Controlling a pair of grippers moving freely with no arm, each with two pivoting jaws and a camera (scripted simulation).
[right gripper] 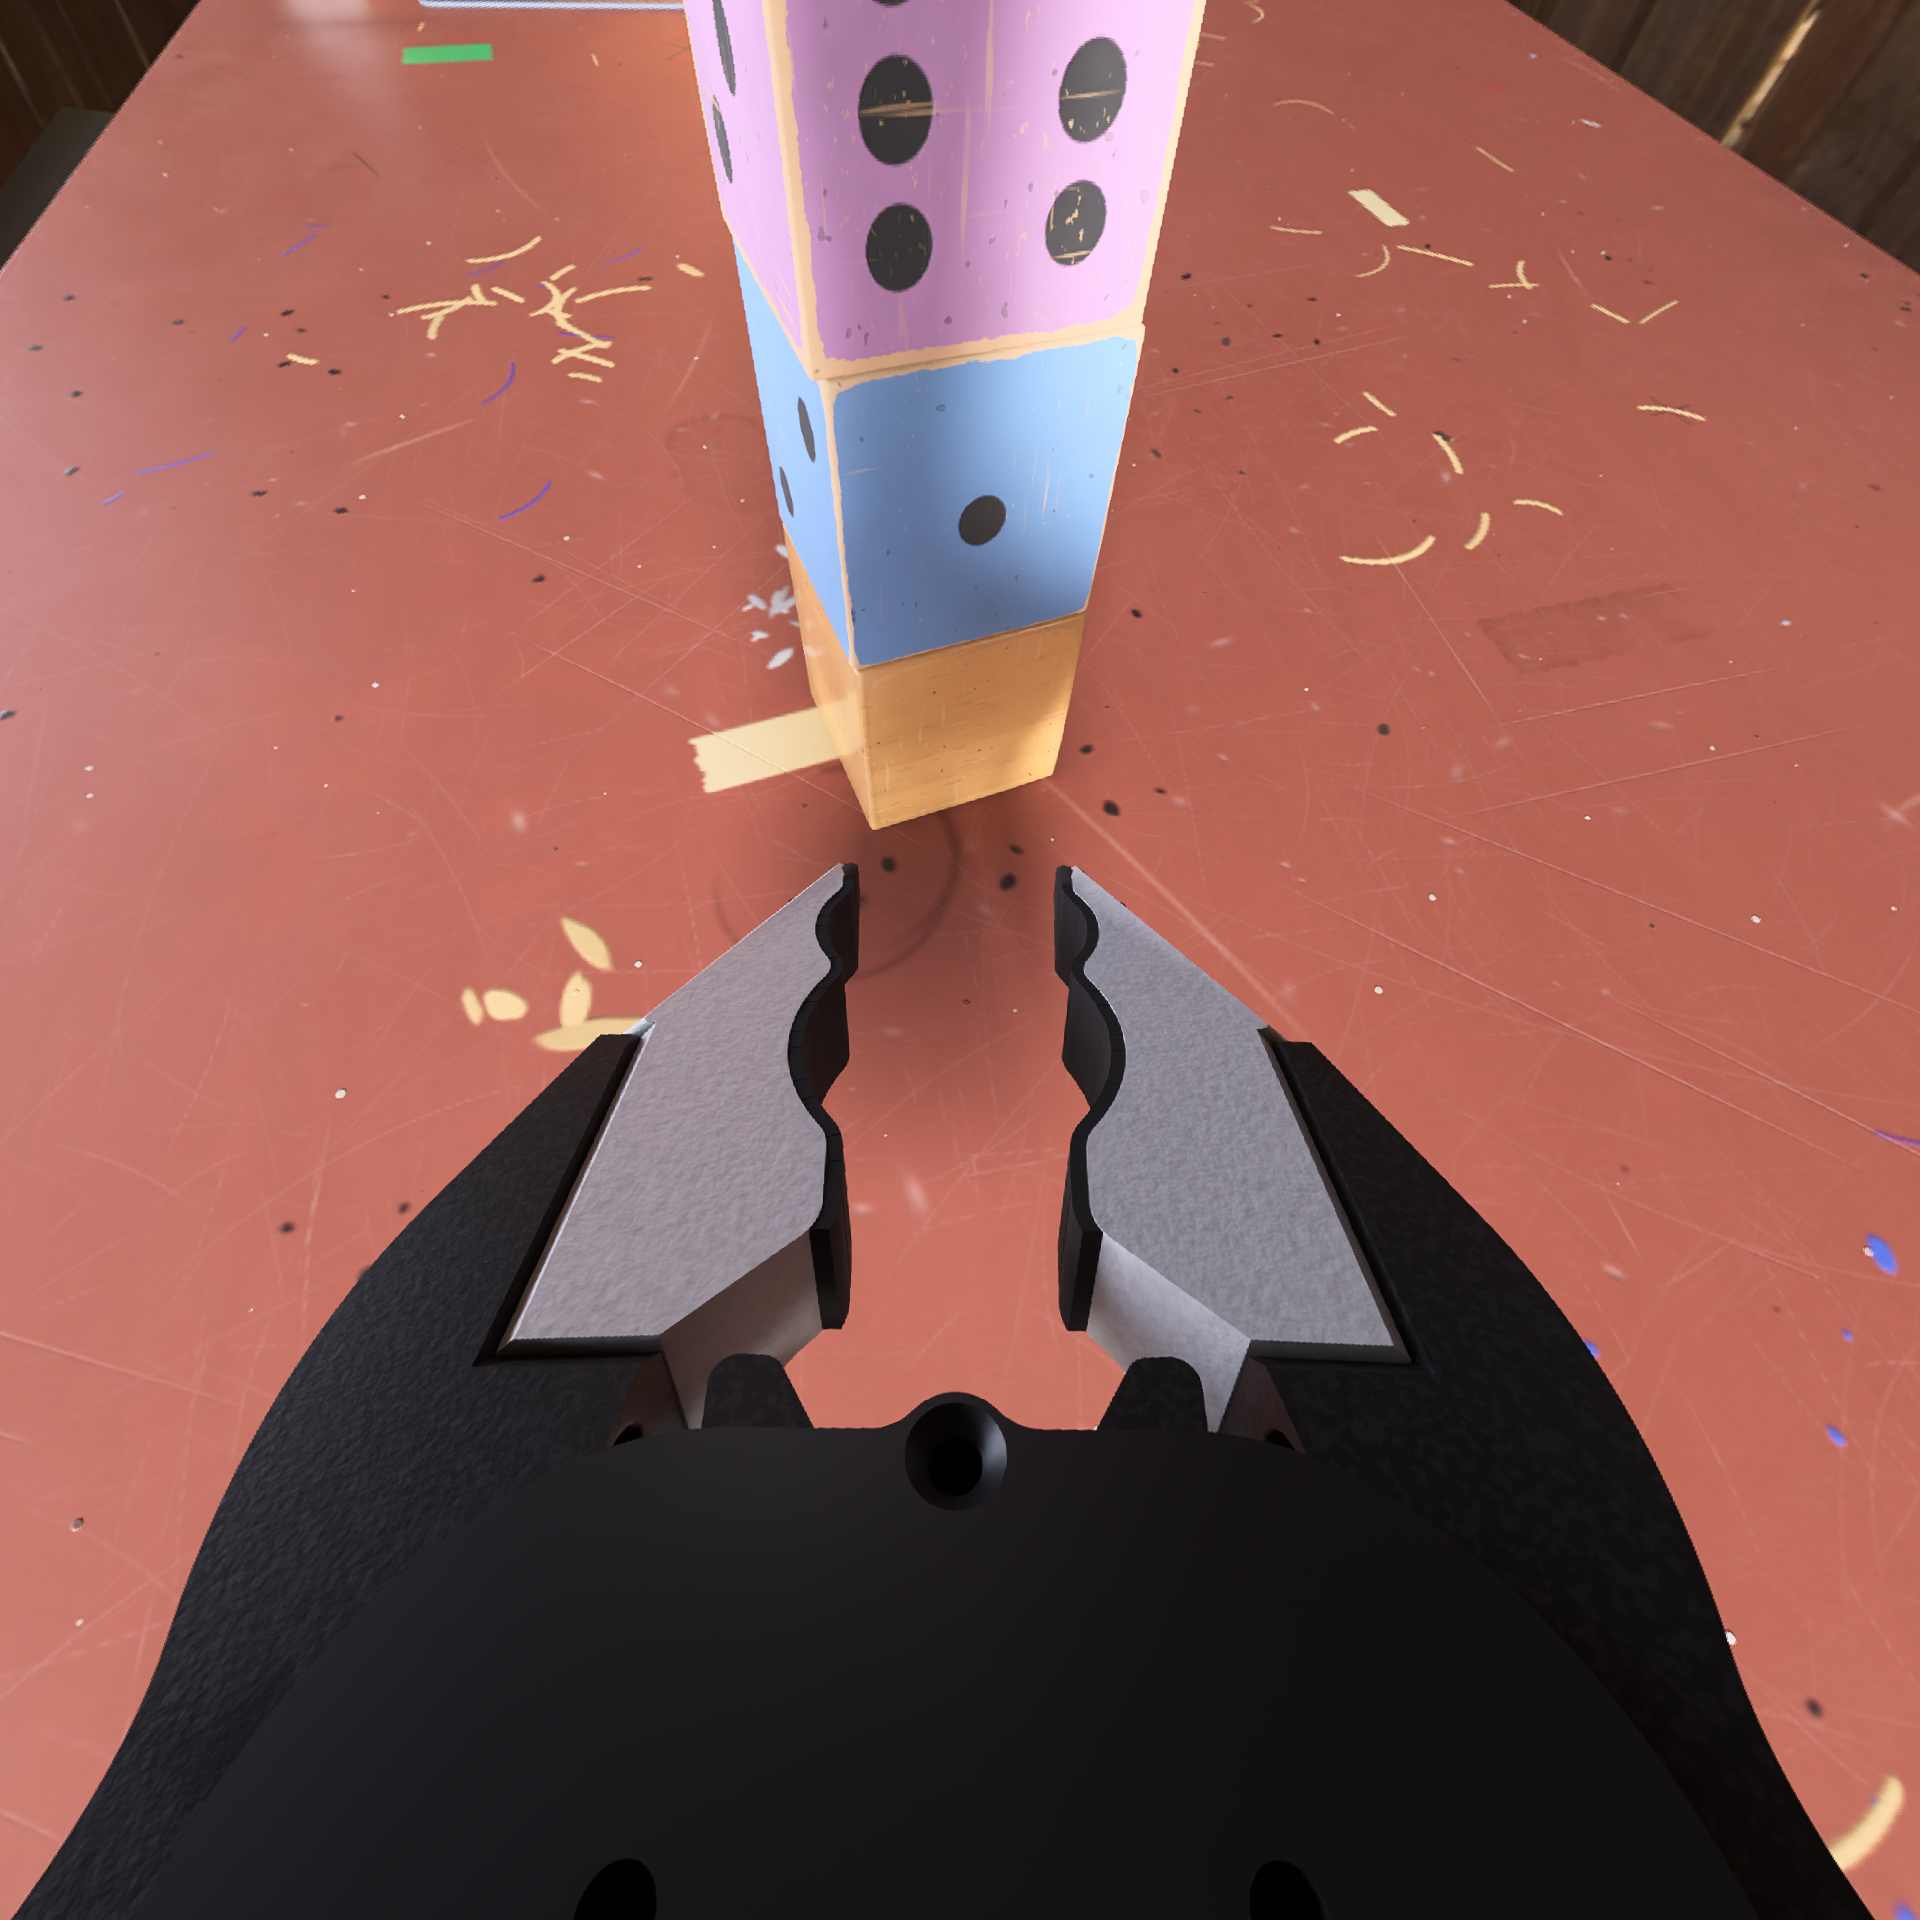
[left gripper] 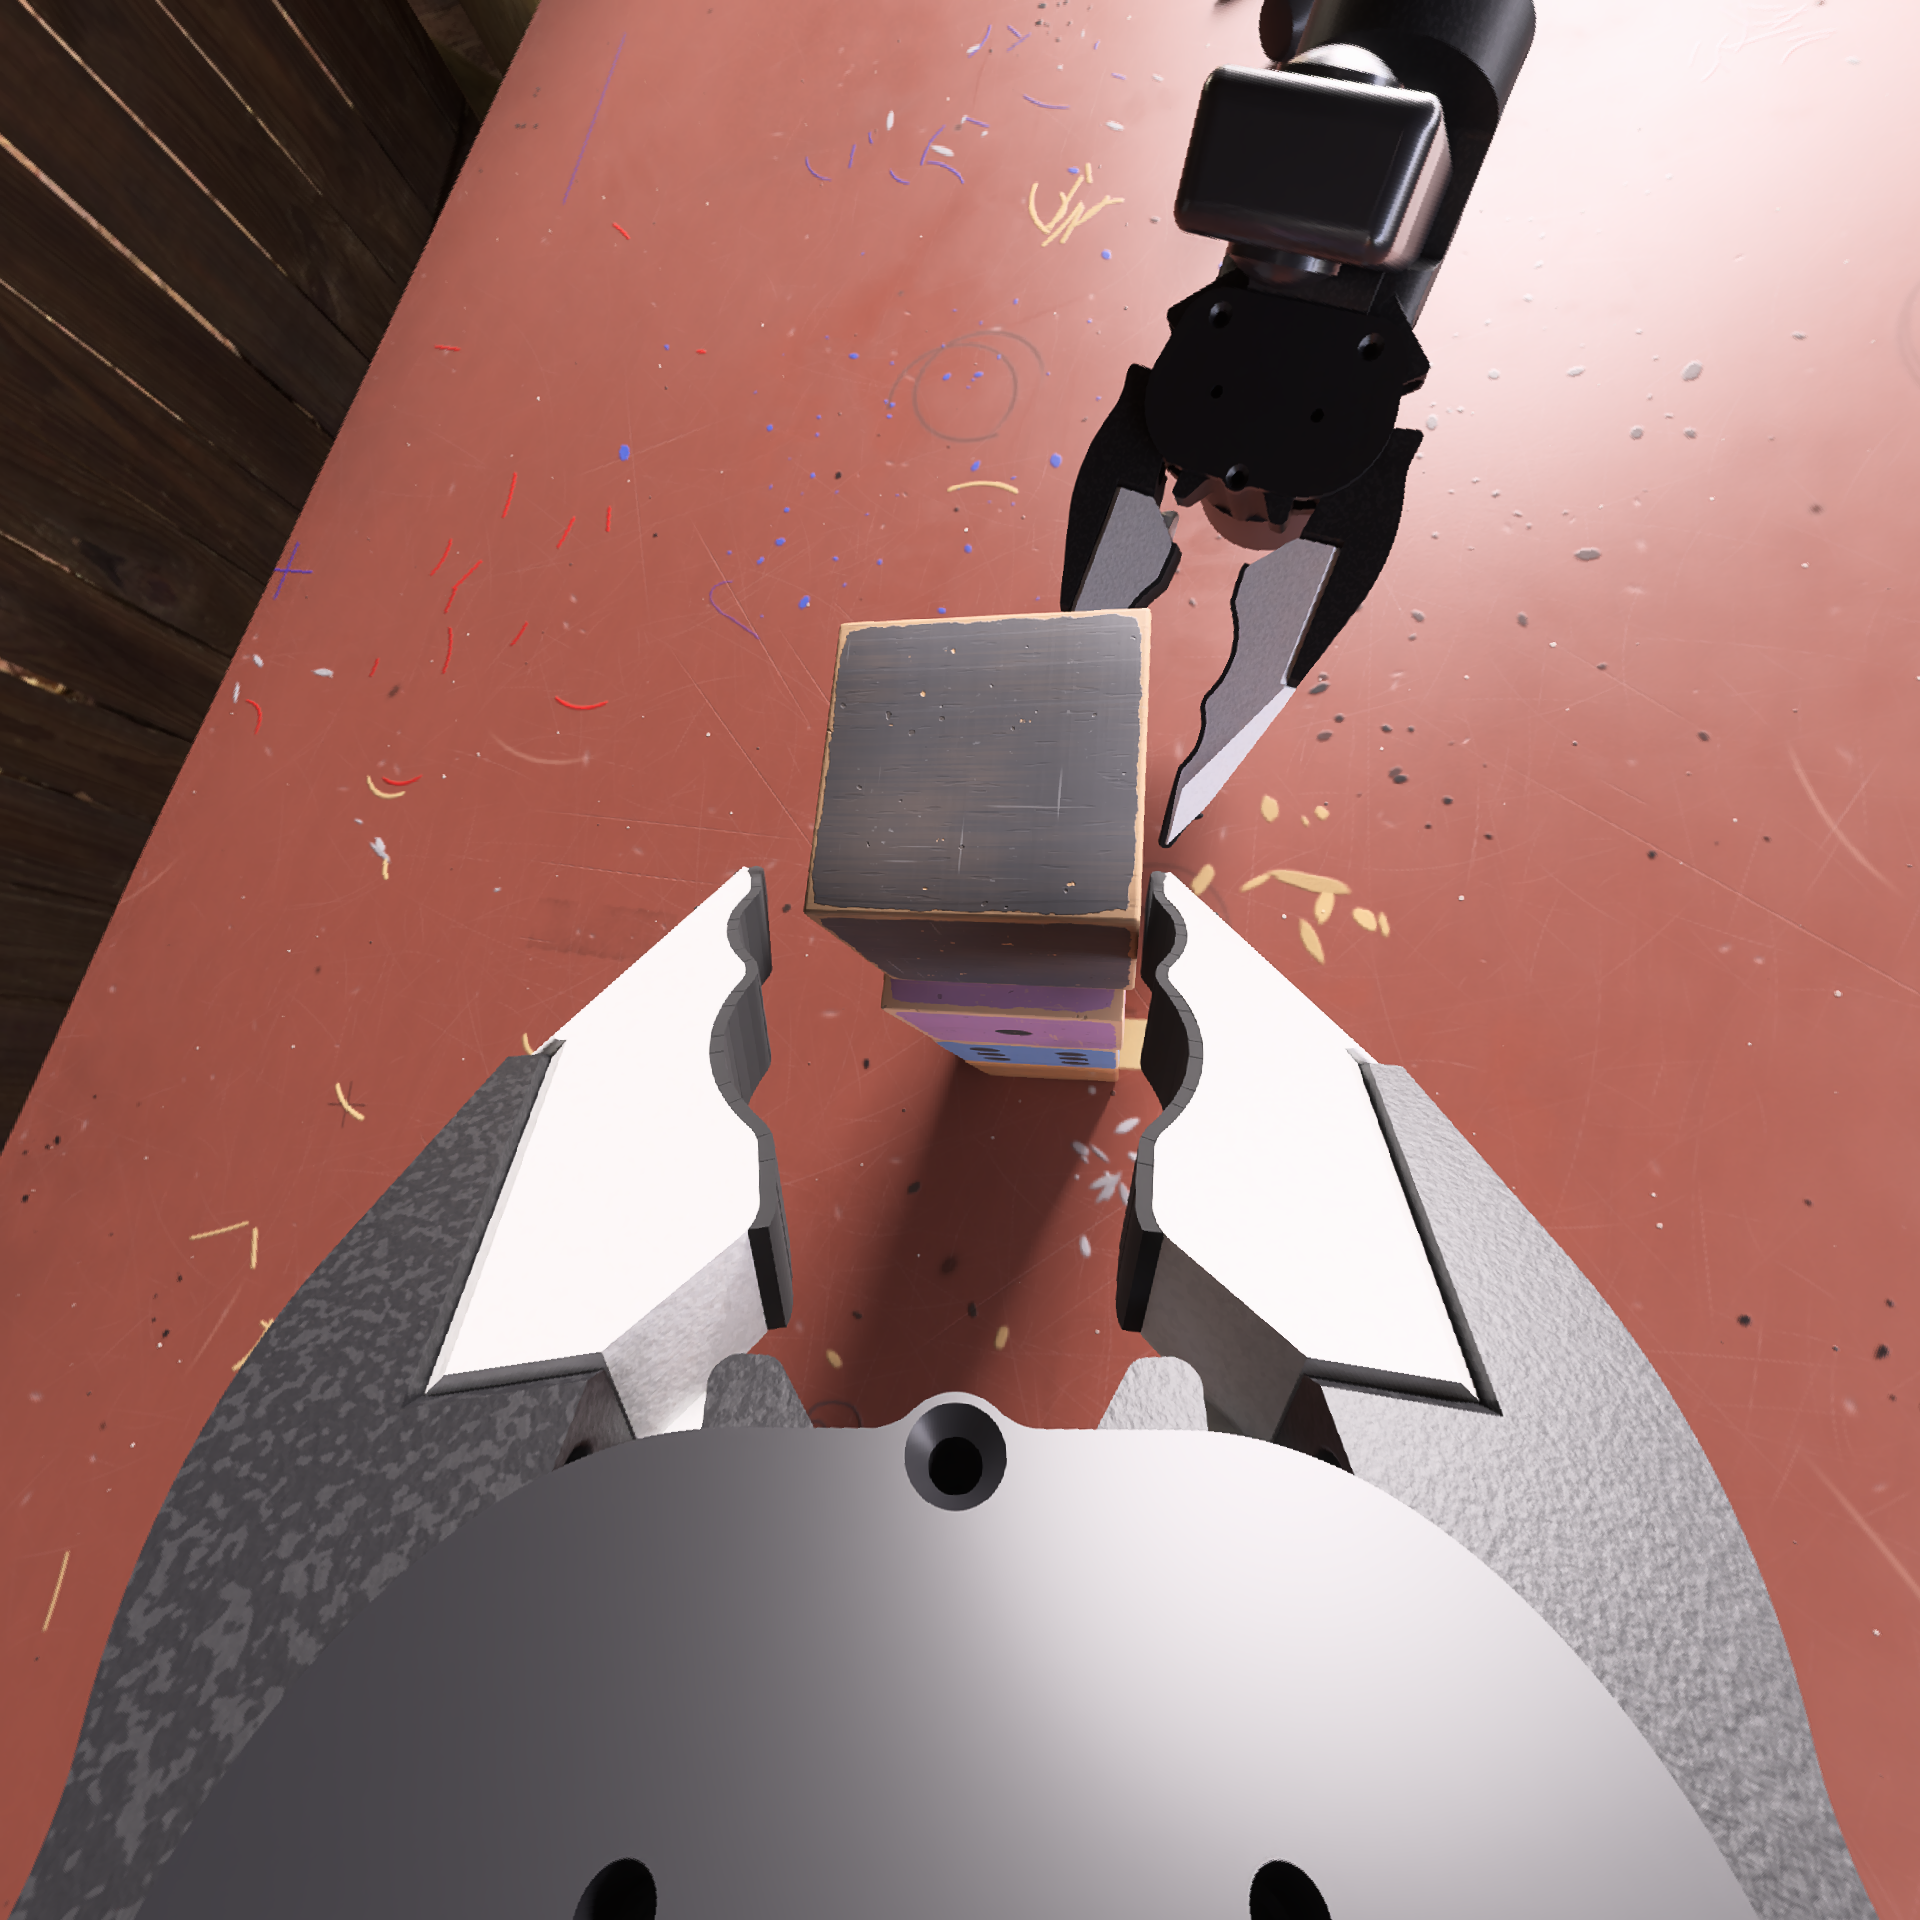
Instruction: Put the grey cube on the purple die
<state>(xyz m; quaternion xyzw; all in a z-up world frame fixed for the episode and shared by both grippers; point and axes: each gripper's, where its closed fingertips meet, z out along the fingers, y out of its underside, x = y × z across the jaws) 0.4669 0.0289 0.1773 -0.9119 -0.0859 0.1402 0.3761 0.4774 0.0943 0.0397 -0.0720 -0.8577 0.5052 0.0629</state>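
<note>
The grey cube sits on top of a stack, on the purple die. Under the purple die is a blue die. In the right wrist view the stack shows the purple die, the blue die and a plain wooden cube at the bottom; the grey cube is out of frame there. My left gripper is open, above the stack, its fingertips on either side of the grey cube's near edge, holding nothing. My right gripper is open and empty, low, just short of the wooden cube. It also shows in the left wrist view, beyond the stack.
The stack stands on a red-brown table marked with scratches and paint flecks. A strip of tan tape lies beside the wooden cube. The table's edge and a dark wooden floor lie to the left in the left wrist view.
</note>
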